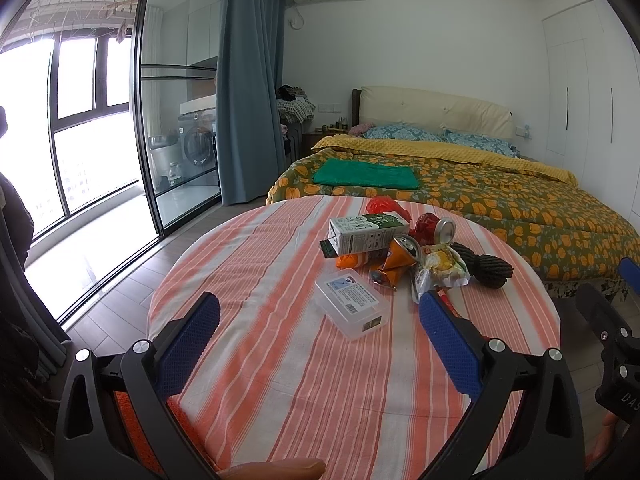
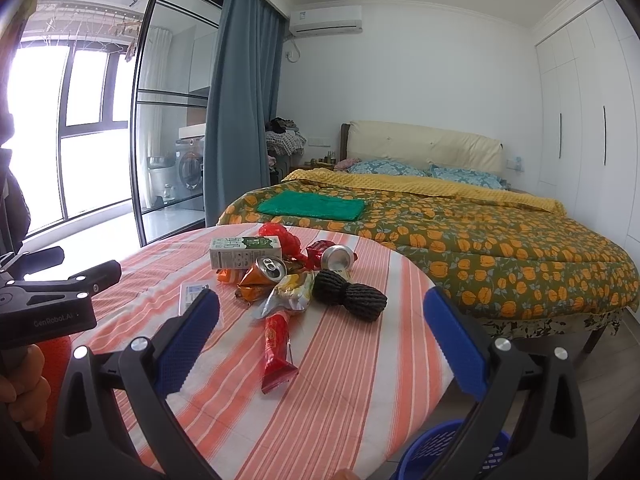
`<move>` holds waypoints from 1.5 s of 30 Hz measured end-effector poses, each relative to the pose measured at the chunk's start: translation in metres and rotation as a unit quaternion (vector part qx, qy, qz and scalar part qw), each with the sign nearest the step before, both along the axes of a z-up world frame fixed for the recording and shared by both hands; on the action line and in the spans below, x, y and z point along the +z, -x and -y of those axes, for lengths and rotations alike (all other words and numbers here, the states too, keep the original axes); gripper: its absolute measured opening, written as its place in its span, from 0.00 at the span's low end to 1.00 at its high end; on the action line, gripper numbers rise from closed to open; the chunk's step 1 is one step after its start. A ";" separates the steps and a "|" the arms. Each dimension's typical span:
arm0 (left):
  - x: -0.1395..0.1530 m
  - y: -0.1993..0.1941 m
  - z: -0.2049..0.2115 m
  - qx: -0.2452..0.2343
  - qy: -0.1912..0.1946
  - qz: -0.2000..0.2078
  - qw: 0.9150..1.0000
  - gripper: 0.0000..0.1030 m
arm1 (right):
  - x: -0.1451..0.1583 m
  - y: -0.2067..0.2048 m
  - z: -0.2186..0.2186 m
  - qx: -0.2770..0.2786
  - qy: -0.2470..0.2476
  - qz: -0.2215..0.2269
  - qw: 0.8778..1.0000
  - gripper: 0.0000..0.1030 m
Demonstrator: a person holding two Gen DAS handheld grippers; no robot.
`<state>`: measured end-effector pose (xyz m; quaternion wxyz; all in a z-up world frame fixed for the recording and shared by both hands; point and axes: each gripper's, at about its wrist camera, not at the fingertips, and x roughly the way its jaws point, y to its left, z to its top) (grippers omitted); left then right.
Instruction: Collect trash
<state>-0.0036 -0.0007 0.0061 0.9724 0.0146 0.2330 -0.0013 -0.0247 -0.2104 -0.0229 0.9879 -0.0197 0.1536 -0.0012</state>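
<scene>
Both the left gripper [image 1: 320,320] and right gripper [image 2: 322,322] hover with fingers spread wide, holding nothing. The trash pile [image 1: 400,248] sits on the striped worktop [image 1: 280,380], at twelve o'clock from the left gripper, with the blue basket [image 2: 448,456] at five o'clock below the worktop's edge.

Place: home bedroom | shown by: made bed [image 2: 460,236] with padded headboard [image 2: 424,144] and pillows | wall air conditioner [image 2: 326,21] | built-in wardrobe [image 2: 580,112] | curtain [image 2: 236,120] | washing machine [image 2: 190,168] seen behind glass doors

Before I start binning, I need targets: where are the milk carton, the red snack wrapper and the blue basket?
milk carton [image 2: 244,253], right wrist view, front face.
red snack wrapper [image 2: 277,347], right wrist view, middle.
blue basket [image 2: 430,456], right wrist view, rim.
</scene>
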 end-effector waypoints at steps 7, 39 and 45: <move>0.000 0.000 0.000 0.000 0.000 0.000 1.000 0.96 | 0.004 0.003 0.000 0.000 -0.002 0.000 1.000 0.96; 0.002 0.003 -0.001 0.002 0.000 0.001 1.000 0.96 | 0.005 0.003 0.007 0.000 -0.008 -0.001 1.000 0.96; -0.005 0.002 0.001 0.001 0.000 0.000 1.000 0.96 | 0.005 0.003 0.006 0.000 -0.008 -0.001 1.000 0.96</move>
